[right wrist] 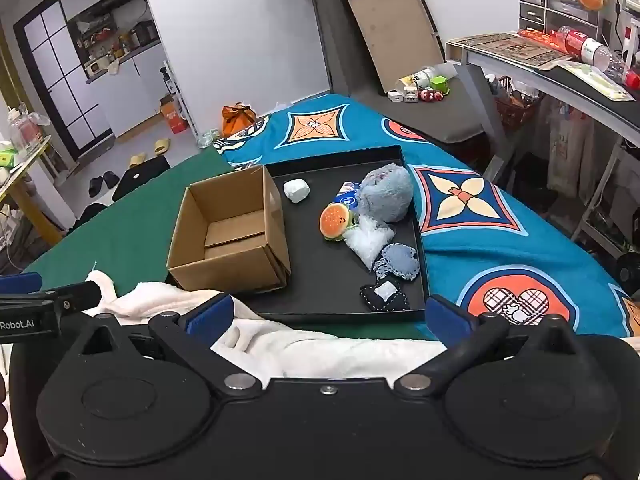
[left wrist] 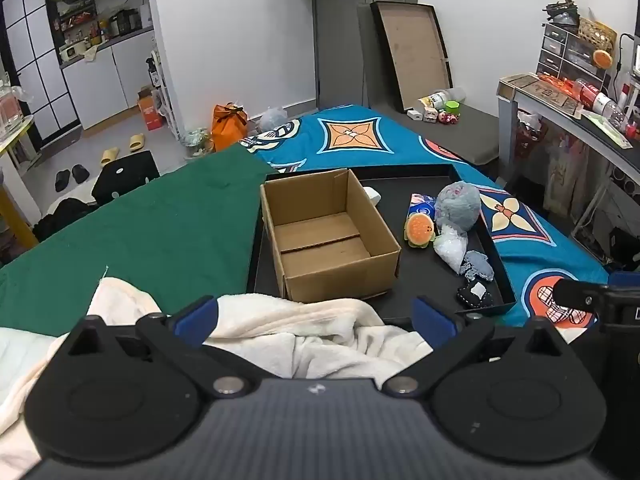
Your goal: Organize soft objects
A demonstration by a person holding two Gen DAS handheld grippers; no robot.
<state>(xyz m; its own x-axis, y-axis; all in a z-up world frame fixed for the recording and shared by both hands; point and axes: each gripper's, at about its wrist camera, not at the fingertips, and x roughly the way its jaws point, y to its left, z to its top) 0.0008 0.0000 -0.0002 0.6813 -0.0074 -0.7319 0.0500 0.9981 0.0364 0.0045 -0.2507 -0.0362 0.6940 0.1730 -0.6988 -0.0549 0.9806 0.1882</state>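
Note:
An empty cardboard box [left wrist: 326,236] [right wrist: 230,232] stands in a black tray [left wrist: 424,280] [right wrist: 320,280]. Beside it in the tray lie a grey-blue plush [left wrist: 458,202] [right wrist: 386,192], an orange burger plush [left wrist: 419,230] [right wrist: 335,222], a clear plastic bag [left wrist: 450,246] [right wrist: 368,242], a blue lace pad [left wrist: 480,266] [right wrist: 398,262], a black heart cushion [left wrist: 474,294] [right wrist: 384,296], a tissue pack [left wrist: 422,204] and a white lump [right wrist: 297,190]. My left gripper [left wrist: 314,318] is open over a cream fleece blanket [left wrist: 280,328]. My right gripper [right wrist: 328,316] is open above the same blanket [right wrist: 320,350].
The tray rests on a bed with a green cover [left wrist: 160,220] and a blue patterned blanket [right wrist: 480,220]. A desk [right wrist: 560,72] with drawers and bottles stands at the right. A flat box lid [left wrist: 412,48] leans on the far wall.

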